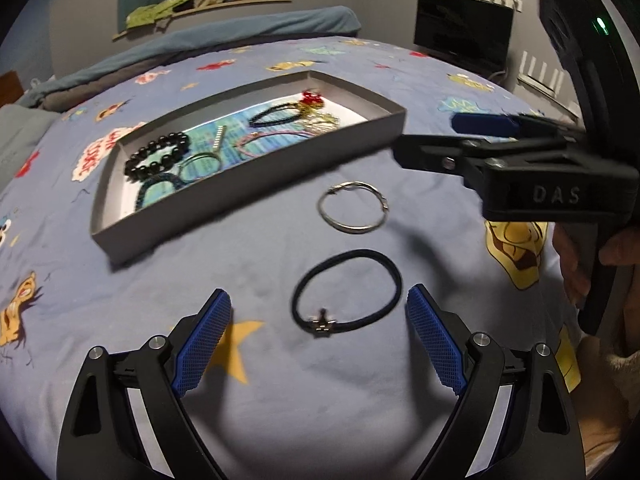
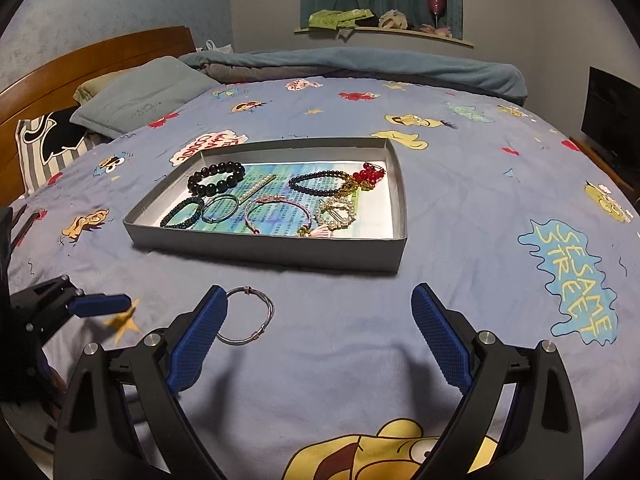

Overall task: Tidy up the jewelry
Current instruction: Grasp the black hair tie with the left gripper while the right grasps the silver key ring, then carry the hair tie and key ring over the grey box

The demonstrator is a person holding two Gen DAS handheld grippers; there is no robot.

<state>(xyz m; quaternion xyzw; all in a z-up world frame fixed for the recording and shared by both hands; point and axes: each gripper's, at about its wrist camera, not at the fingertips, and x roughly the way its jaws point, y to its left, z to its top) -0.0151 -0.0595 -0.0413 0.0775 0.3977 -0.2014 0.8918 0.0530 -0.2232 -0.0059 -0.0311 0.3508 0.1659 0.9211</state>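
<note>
Two pieces lie outside the shallow grey cardboard tray [image 1: 256,168]: a black cord bracelet with a small metal charm [image 1: 346,293] just ahead between the spread fingers of the left gripper [image 1: 319,326], and a thin silver wire bangle [image 2: 246,316] beside the inner finger of the empty, wide-apart right gripper [image 2: 319,326], all on the soft blue cartoon bedspread [image 2: 480,208] in a dim bedroom

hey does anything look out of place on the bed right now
Yes. Two pieces lie loose on the bedspread, outside the grey box that holds the other jewelry: a silver bangle and a black cord bracelet with a small charm. Both tongs, left and right, are open and empty.
</note>
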